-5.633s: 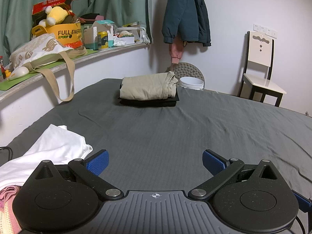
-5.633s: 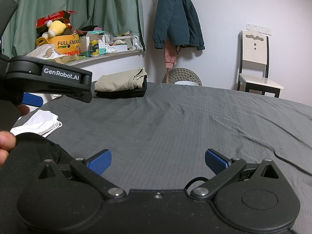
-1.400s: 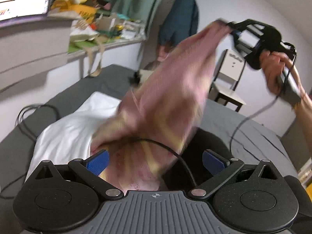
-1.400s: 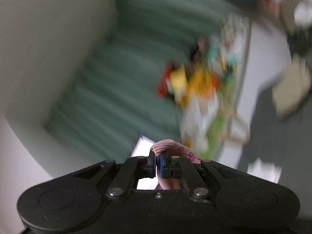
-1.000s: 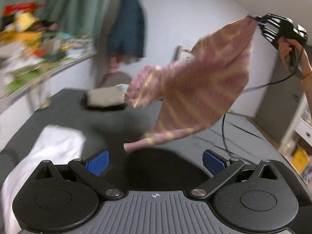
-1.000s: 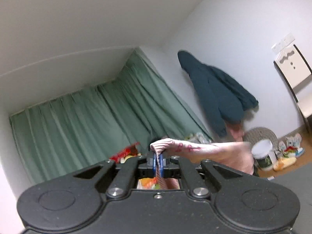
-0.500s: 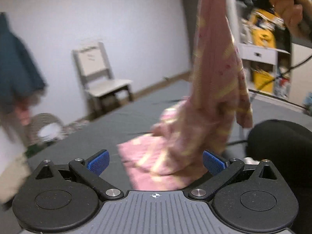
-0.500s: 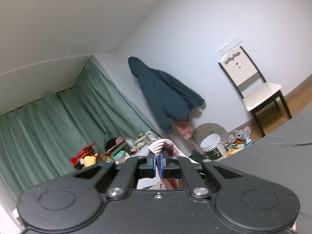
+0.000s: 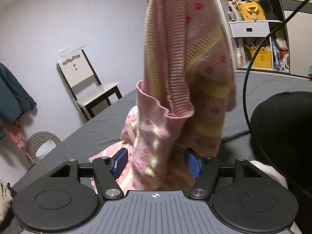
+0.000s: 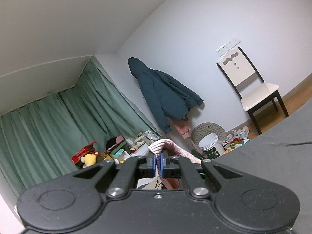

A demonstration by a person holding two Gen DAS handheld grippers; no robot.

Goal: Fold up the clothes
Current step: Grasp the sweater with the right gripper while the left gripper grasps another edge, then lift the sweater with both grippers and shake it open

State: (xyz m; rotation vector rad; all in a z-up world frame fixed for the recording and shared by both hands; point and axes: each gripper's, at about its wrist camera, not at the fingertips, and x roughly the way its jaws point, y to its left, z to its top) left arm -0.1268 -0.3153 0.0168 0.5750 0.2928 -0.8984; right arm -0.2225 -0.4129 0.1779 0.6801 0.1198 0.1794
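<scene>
over the grey bed (image 9: pixel 109 120) hangs a pink and yellow striped knit sweater (image 9: pixel 187 62), held up high so that most of it dangles in the air while its lowest folds pool on the sheet right in front of the left gripper (image 9: pixel 156 160). the garment is bunched and twisted, a ribbed cuff or hem drooping at mid-height, so nothing is laid flat yet. by my reading this is the opening step: lifting the sweater clear and shaking it out before any fold is made.

the right gripper (image 10: pixel 158 162) is clenched on a ribbed edge of the same sweater, a small loop of knit poking up above its blue pads, and it points up toward the wall and ceiling. the left gripper is released, its blue pads (image 9: pixel 119 162) standing wide on either side of the hanging cloth without pinching it.

the next move probably calls for the left gripper to close on a second edge or corner, well apart from the right one's hold, so the two can spread the sweater and lower it flat onto the bed.
</scene>
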